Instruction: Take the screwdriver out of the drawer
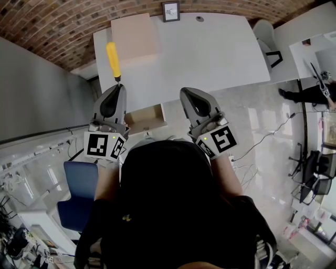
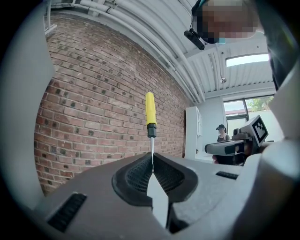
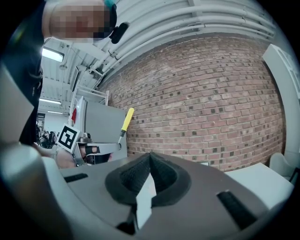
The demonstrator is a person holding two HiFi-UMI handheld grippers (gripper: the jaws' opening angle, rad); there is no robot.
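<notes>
A yellow-handled screwdriver (image 1: pixel 113 60) sticks up out of my left gripper (image 1: pixel 118 84), which is shut on its thin metal shaft; the handle points away from me. In the left gripper view the screwdriver (image 2: pixel 150 115) stands upright above the closed jaws, in front of a brick wall. My right gripper (image 1: pixel 185 95) is shut with nothing in it, held level with the left one. The right gripper view catches the screwdriver (image 3: pixel 126 121) off to its left, in the left gripper (image 3: pixel 118 146). Below the desk edge, between the two grippers, the drawer (image 1: pixel 144 119) stands pulled out.
A white desk (image 1: pixel 210 52) lies ahead with a tan cardboard box (image 1: pixel 135 35) at its back left and a small framed picture (image 1: pixel 170 10) at the far edge. A blue chair (image 1: pixel 79 192) is at my lower left. A person (image 1: pixel 310 93) is at the right edge.
</notes>
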